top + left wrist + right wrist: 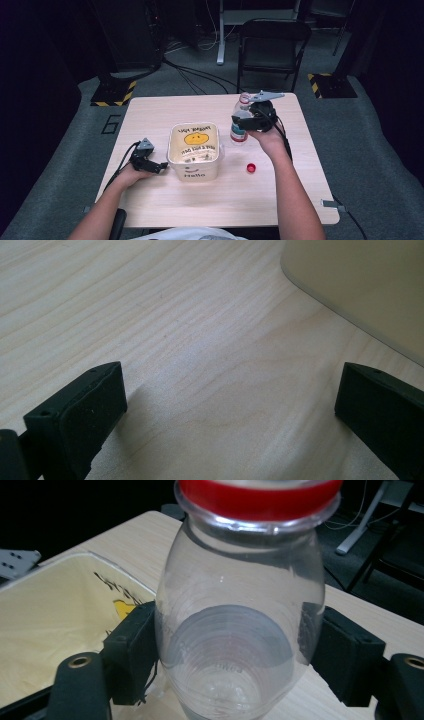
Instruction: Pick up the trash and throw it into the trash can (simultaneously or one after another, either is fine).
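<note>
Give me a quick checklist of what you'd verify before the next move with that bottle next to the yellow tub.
1. Grip: right gripper fingers press both sides of the clear bottle: ok.
2. Bottle open: red cap lies on the table, a red ring stays on the neck: ok.
3. Bottle contents: looks clear, level cannot tell.
4. Tub upright, mouth open, beside the bottle: ok.
5. Left gripper open, low over the table beside the tub wall, not holding it: not ok if the tub needs steadying.
</note>
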